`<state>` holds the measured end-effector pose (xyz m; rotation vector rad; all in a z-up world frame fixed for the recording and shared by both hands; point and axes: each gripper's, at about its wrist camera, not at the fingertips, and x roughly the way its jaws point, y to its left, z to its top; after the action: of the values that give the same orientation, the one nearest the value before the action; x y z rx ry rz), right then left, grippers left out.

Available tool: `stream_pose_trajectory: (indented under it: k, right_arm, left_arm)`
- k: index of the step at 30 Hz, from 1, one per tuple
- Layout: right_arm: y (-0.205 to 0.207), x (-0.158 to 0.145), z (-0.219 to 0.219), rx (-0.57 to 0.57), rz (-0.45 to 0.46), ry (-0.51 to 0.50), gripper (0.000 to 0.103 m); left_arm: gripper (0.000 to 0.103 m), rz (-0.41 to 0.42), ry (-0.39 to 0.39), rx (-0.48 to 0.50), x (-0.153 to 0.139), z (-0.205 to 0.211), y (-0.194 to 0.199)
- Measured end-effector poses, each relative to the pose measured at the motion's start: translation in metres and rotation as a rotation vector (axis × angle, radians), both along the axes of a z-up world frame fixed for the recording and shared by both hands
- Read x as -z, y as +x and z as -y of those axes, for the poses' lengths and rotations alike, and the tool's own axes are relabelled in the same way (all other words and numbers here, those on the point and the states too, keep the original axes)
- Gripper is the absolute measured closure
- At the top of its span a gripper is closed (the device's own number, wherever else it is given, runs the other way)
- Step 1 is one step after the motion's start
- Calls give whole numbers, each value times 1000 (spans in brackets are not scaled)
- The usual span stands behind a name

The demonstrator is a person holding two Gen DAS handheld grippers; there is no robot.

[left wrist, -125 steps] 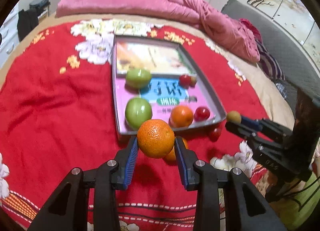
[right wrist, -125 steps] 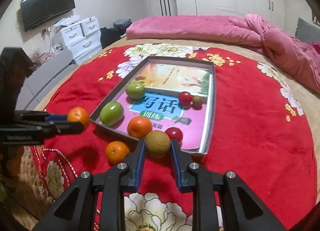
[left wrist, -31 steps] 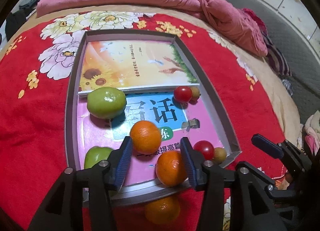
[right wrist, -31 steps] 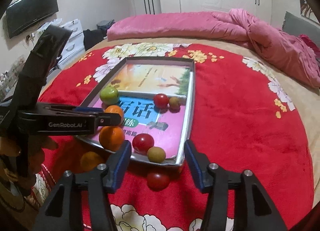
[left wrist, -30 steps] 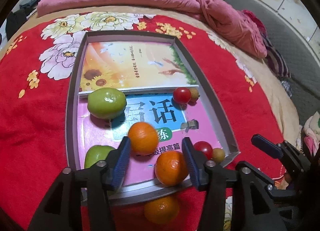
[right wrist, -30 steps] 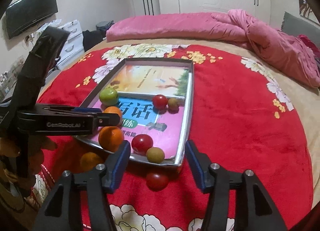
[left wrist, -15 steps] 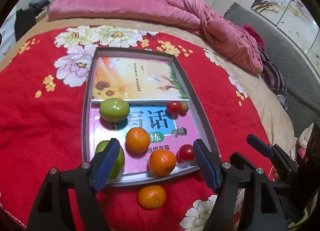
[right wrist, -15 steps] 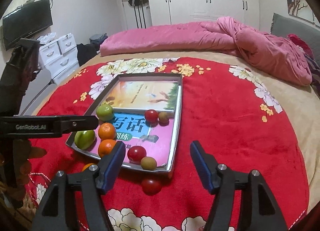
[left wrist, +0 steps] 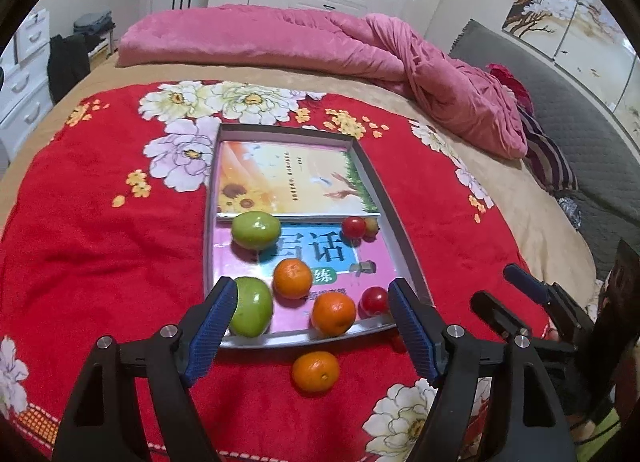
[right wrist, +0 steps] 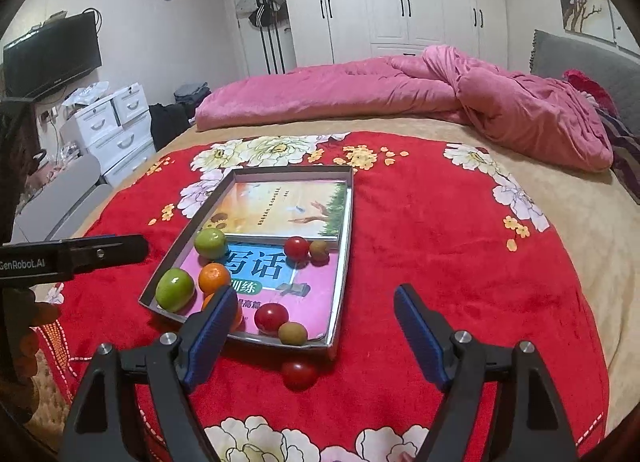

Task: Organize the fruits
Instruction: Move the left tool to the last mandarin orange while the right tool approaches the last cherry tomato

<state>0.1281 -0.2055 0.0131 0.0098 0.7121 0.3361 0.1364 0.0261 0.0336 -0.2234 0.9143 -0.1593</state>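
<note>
Hovering with both grippers empty, my left gripper (left wrist: 310, 328) wide and my right gripper (right wrist: 314, 332) opening, I judge the loose orange (left wrist: 316, 372) just below-ahead of my left, outside the tray (left wrist: 404, 246), the loose tomato (right wrist: 299, 375) nearer my right.

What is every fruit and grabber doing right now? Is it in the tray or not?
Left gripper: open, empty.
Right gripper: opening, empty.
Tray: holds books and fruit.
Green apples: in tray.
Two oranges: in tray.
Third orange: outside, on red blanket.
One tomato: outside tray.
</note>
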Motion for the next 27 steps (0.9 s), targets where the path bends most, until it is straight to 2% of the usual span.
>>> stream_pose_trajectory:
  k: [4, 15, 27]
  right_arm:
    - [-6, 2, 1, -12, -10, -2, 21]
    - [-18, 35, -14, -78, -97, -60, 21]
    - [-17, 58, -21, -99, -150, -95, 21]
  left_arm:
    - [24, -10, 2, 4, 4, -4, -11]
    - [24, -123, 39, 43, 48, 1, -31]
    - [24, -166, 63, 81, 69, 15, -30]
